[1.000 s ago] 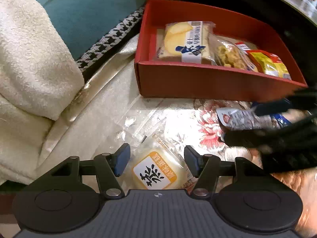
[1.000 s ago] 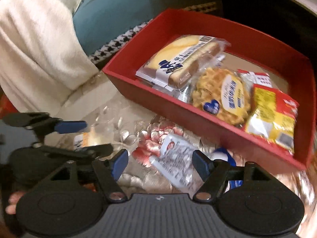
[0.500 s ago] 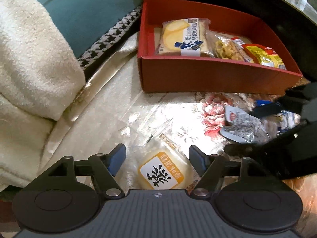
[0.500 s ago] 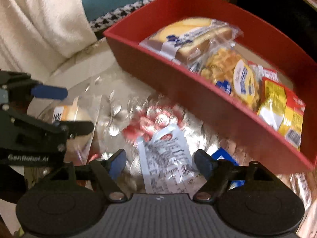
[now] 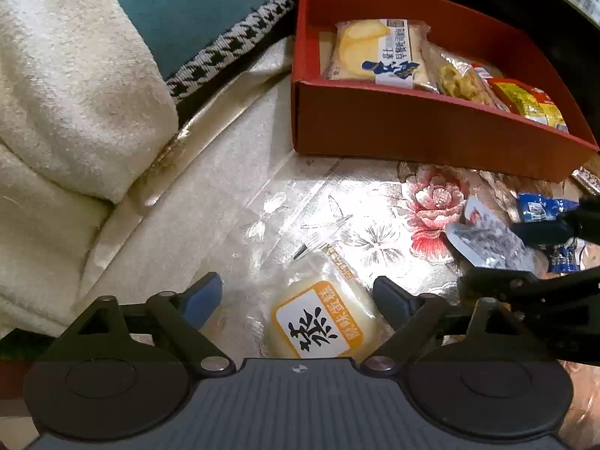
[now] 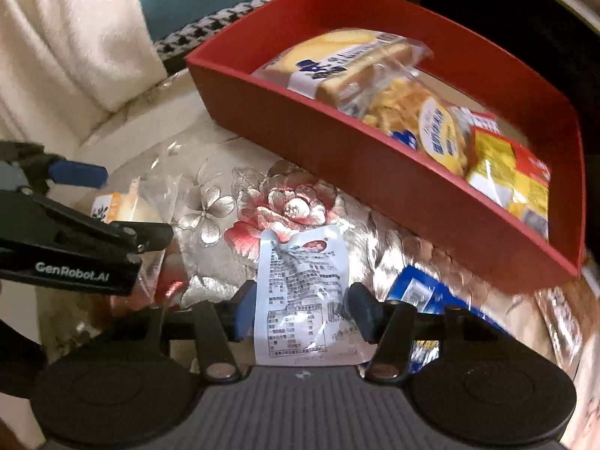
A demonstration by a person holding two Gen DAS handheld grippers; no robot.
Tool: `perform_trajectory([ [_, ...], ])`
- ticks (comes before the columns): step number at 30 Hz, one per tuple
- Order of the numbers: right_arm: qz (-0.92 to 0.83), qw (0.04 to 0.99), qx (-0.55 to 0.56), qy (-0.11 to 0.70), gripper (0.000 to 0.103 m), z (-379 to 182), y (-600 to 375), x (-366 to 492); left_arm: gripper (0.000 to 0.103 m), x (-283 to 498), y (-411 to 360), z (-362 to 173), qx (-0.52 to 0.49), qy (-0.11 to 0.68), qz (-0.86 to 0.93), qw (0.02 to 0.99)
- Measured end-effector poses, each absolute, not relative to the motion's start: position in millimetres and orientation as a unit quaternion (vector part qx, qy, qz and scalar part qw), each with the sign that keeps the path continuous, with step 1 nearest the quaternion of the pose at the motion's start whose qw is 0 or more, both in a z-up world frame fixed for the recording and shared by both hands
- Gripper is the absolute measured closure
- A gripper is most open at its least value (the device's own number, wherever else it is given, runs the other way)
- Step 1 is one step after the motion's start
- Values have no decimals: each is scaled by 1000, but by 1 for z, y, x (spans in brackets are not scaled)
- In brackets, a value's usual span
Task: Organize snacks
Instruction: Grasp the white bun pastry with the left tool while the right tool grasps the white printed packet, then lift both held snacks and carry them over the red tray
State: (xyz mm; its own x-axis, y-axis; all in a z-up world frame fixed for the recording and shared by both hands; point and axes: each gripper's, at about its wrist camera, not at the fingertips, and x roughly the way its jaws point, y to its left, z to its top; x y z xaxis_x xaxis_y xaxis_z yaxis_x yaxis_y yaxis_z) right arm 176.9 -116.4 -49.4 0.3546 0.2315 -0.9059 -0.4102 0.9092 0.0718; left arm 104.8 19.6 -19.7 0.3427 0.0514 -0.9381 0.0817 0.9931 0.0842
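Snack-wise, we've got the white printed foil pouch [image 6: 303, 296] pinched between the right gripper [image 6: 303, 313] pads, jaws just closed in, near the floral tablecloth's [image 6: 210, 202] front edge below the red cardboard box [image 6: 375, 172]. Slick foil might slip. Left gripper [image 5: 296, 298] has been widening, straddling the round clear-wrapped cake [image 5: 318, 326], not gripping.

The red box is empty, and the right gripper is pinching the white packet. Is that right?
Not quite. The red box is not empty: it already holds several snacks, as the right wrist view shows. The rest is right: the right gripper has just been closing and pinches the white packet.
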Motion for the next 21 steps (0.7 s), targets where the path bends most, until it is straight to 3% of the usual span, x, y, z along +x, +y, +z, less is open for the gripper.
perform_trajectory([
  [5,191,825,-67,528,59,-39,-126,165,24,102,20,-11,50,568,-11,821],
  [21,165,862,-5,479,59,4,-153,153,30,93,16,19,14,537,-36,842],
])
